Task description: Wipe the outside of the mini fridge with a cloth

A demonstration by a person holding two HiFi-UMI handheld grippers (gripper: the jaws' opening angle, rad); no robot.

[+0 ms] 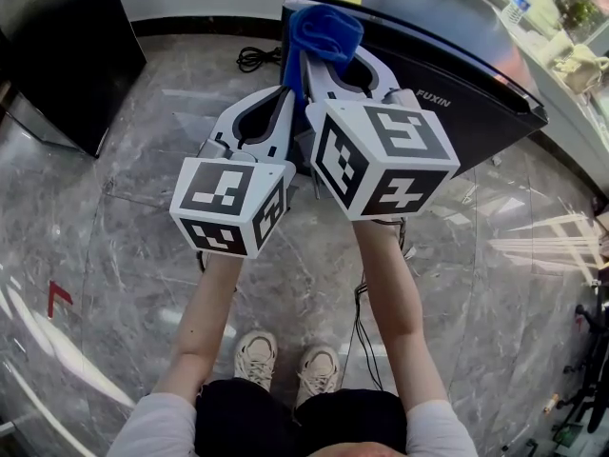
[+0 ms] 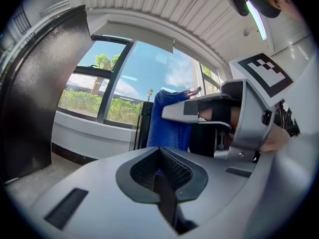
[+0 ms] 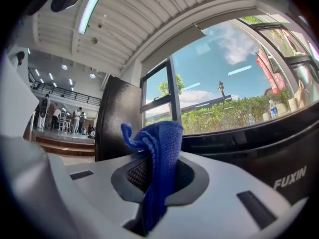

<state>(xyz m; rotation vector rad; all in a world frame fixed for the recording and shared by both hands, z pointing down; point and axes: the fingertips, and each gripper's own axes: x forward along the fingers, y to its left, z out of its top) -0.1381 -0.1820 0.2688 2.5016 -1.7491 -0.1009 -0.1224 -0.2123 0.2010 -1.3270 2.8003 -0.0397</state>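
A blue cloth (image 1: 325,32) (image 3: 160,159) (image 2: 169,118) is pinched between the jaws of my right gripper (image 1: 319,65) (image 3: 154,183), bunched up above the fingertips. It hangs just in front of the black mini fridge (image 1: 447,74) (image 3: 259,153), which carries white FUXIN lettering. My left gripper (image 1: 285,103) (image 2: 162,176) is beside the right one, its jaws pressed together with nothing in them. In the left gripper view the right gripper (image 2: 214,113) shows to the right with the cloth at its tip.
A second tall black cabinet (image 1: 57,46) (image 2: 35,93) stands at the left. A black cable (image 1: 255,59) lies on the marble floor by the wall. A windowsill with bottles (image 1: 547,17) runs behind the fridge. My shoes (image 1: 285,360) are below.
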